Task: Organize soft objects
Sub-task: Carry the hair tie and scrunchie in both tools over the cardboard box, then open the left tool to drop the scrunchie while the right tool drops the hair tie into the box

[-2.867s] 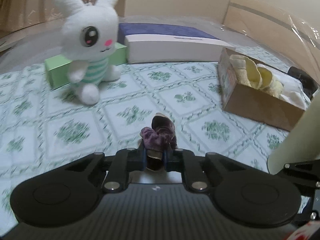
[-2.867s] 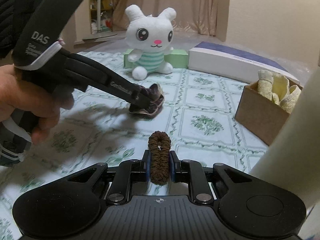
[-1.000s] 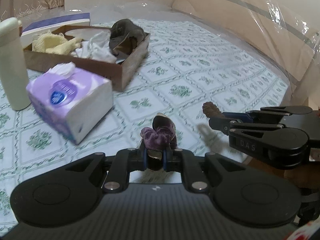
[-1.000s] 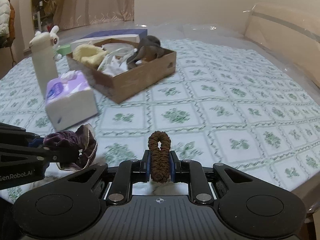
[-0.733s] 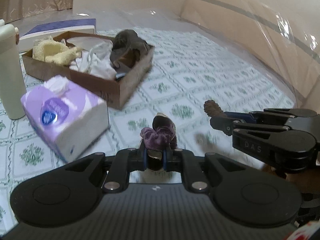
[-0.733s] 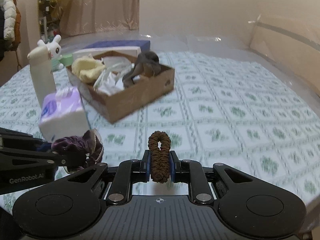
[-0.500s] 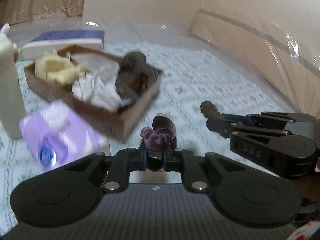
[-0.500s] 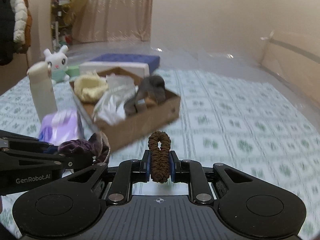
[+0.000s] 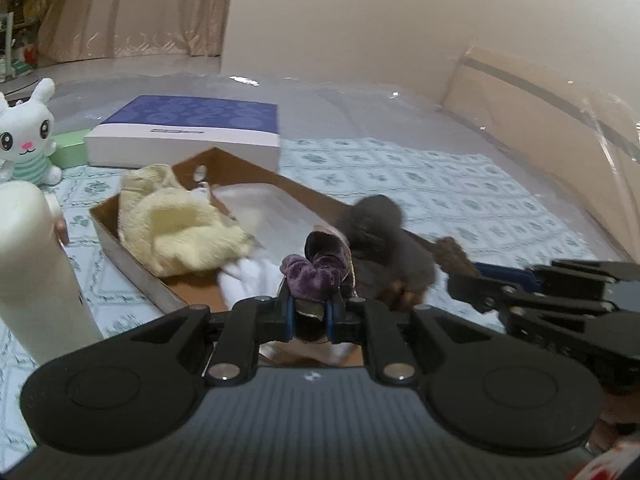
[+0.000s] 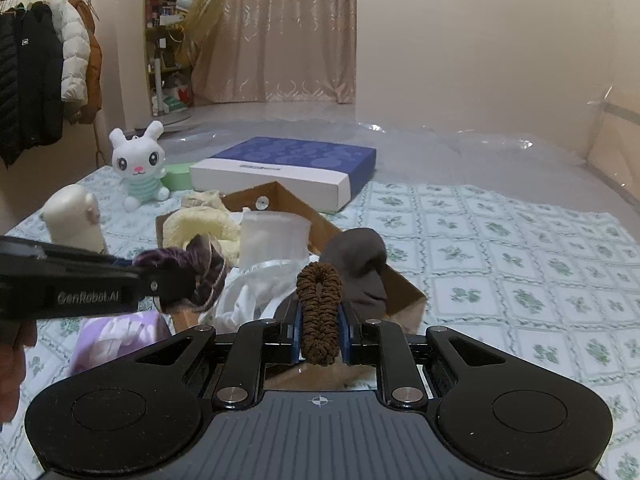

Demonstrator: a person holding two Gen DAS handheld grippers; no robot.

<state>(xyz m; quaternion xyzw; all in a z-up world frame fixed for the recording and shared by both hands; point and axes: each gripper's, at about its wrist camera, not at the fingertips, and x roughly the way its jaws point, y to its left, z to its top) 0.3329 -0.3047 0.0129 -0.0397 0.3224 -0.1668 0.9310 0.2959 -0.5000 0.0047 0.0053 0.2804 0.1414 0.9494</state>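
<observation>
My left gripper (image 9: 311, 307) is shut on a purple velvet scrunchie (image 9: 316, 266), held over the near end of the open cardboard box (image 9: 132, 258). My right gripper (image 10: 319, 330) is shut on a brown scrunchie (image 10: 319, 308), also above the near end of the cardboard box (image 10: 402, 292). In the right wrist view the left gripper (image 10: 172, 282) comes in from the left with the purple scrunchie (image 10: 198, 268). The left wrist view shows the right gripper (image 9: 464, 276) coming in from the right. Inside the box lie a pale yellow knit piece (image 9: 176, 228), white cloth (image 10: 256, 296) and a dark grey soft item (image 10: 360, 268).
A cream bottle (image 9: 36, 272) stands left of the box, with a purple tissue pack (image 10: 120, 336) beside it. Behind are a blue-and-white flat box (image 10: 288, 170), a green box (image 10: 178, 174) and a white bunny plush (image 10: 138, 164). The bed's green-patterned cover (image 10: 520, 264) spreads to the right.
Both grippers have swung with their scrunchies toward the cardboard box and risen; the box now lies right under and ahead of them. The tissue pack has slid out of the left wrist view.
</observation>
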